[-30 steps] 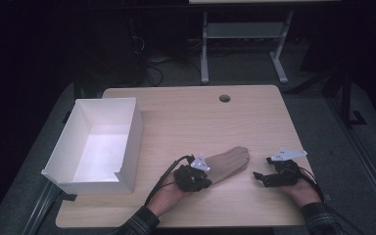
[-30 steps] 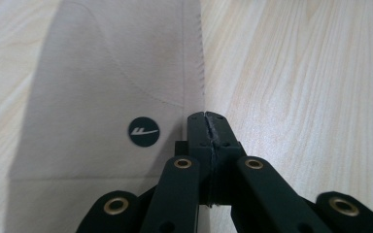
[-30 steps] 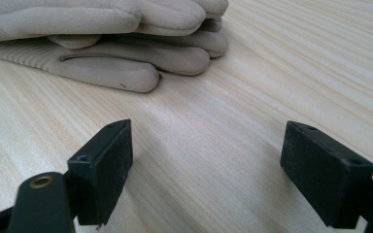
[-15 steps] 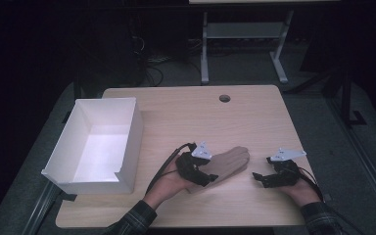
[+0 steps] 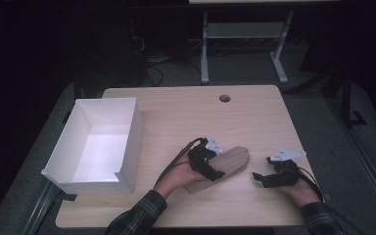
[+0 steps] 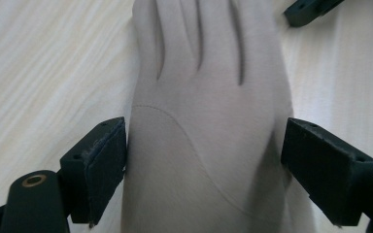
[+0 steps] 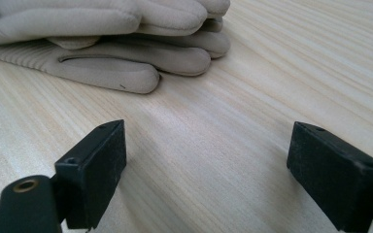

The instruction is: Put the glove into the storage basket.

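High view: the left gripper (image 5: 214,169) hovers over beige gloves (image 5: 232,160) on a wooden table (image 5: 186,112), the right gripper (image 5: 259,178) well apart beside them.

Left gripper view: its jaws, just opened, straddle the gloves (image 6: 209,121) without pinching; likely closing next.

Right gripper view: jaws spread, empty; gloves (image 7: 126,43) ahead-left

A light wooden table (image 5: 186,117) with rounded corners carried a round cable hole (image 5: 224,98) near its far edge. An open white rectangular cardboard box (image 5: 127,147) stood on its left part. Beyond the table, a pale metal-framed stand (image 5: 245,44) rose from the dark floor
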`<action>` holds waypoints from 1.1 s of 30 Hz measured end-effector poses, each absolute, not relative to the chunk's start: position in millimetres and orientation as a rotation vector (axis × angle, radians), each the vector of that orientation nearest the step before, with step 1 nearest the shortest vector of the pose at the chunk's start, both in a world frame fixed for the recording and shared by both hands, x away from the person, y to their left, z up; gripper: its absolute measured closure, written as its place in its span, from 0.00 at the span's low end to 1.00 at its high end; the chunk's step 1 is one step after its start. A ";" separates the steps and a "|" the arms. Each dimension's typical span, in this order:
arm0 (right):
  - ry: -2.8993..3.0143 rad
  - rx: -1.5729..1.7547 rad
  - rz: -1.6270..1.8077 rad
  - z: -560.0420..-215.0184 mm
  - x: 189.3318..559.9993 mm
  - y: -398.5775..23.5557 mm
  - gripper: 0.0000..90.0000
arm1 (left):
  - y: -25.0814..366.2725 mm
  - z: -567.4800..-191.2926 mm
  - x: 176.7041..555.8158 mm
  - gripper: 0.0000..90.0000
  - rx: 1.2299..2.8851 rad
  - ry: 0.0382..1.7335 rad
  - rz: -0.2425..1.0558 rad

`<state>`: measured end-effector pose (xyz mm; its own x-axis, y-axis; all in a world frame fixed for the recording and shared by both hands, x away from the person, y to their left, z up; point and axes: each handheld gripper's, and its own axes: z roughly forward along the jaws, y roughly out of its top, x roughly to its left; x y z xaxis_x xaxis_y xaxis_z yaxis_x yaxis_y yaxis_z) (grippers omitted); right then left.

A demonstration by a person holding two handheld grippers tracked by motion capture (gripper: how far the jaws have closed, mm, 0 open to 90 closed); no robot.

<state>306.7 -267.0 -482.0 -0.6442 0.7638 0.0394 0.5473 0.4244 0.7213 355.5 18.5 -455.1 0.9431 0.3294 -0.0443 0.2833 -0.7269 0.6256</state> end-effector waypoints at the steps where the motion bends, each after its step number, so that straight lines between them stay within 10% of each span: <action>1: 2.388 1.135 1.045 -482.0 306.7 -266.9 0.15 | 16.6 -458.6 354.3 0.18 2.427 0.440 0.092; 11: 2.387 1.134 1.045 -482.0 306.7 -266.9 0.15 | 18.2 -464.6 354.4 0.19 2.414 0.432 0.057; 24: 2.384 1.137 1.044 -482.1 306.6 -266.7 0.15 | 20.1 -459.5 350.4 0.73 2.414 0.367 -0.074; 33: 2.385 1.134 1.045 -482.0 306.7 -266.7 0.15 | 27.9 -456.4 356.0 0.78 2.365 0.426 -0.158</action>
